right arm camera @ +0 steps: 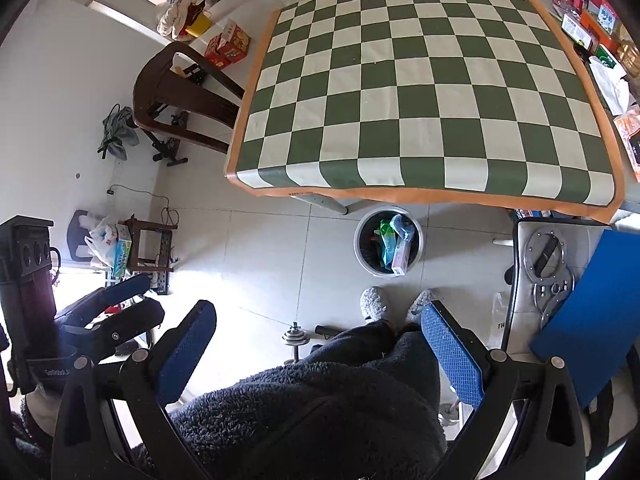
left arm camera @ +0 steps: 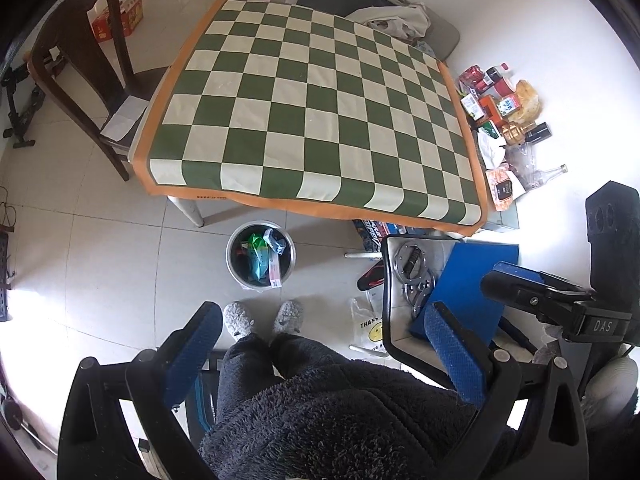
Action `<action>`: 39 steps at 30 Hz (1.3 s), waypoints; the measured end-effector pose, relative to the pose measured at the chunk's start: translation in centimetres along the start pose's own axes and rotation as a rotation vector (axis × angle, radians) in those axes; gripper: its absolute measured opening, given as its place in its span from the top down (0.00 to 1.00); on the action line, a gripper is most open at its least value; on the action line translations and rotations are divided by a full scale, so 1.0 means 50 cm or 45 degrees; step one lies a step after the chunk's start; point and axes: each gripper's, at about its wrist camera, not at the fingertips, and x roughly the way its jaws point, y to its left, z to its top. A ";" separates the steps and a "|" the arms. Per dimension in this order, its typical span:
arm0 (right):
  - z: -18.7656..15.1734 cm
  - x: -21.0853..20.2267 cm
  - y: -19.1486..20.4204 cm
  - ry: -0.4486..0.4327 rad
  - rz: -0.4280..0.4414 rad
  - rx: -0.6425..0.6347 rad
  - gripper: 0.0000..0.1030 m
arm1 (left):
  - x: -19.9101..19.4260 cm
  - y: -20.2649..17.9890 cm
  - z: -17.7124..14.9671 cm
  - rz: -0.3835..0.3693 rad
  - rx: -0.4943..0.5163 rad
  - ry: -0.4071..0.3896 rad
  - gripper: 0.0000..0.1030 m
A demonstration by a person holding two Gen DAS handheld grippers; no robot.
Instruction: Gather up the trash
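While I hold both tools up high above my lap, I can look down on the whole room. My left gripper [left arm camera: 320,356] has its blue fingers spread wide with nothing between them. My right gripper [right arm camera: 320,352] is spread wide too, and it holds nothing. I think I keep them raised and apart so each camera can see the floor and the table at once.

The trash bin [left arm camera: 261,255] stands on the floor just in front of my slippers [left arm camera: 262,318], near the table leg. Its mouth points straight up, so things can drop in from above. Inside lie a green packet [left arm camera: 258,258] and a pink box [left arm camera: 276,270]. The pink box is long and thin, and it leans with one end sticking out over the rim on my side.

The checkered tablecloth [left arm camera: 316,112] looks bare on top. I see no trash on it. A pile of boxes and bottles [left arm camera: 504,108] sits past the far right side of the table, but I cannot tell if any of it is trash. My guess is that the job is almost done.
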 end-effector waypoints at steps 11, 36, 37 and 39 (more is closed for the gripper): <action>0.001 -0.006 -0.010 -0.006 0.001 0.007 0.00 | -0.004 0.003 0.007 -0.028 -0.016 -0.014 0.00; -0.018 0.001 0.017 0.001 0.000 -0.004 0.00 | -0.009 0.005 0.001 -0.037 -0.014 -0.017 0.00; -0.020 0.002 0.018 0.002 0.001 -0.005 0.00 | -0.009 0.005 0.001 -0.038 -0.014 -0.017 0.00; -0.027 0.001 0.021 0.003 0.001 -0.006 0.00 | -0.010 0.006 0.000 -0.038 -0.014 -0.018 0.00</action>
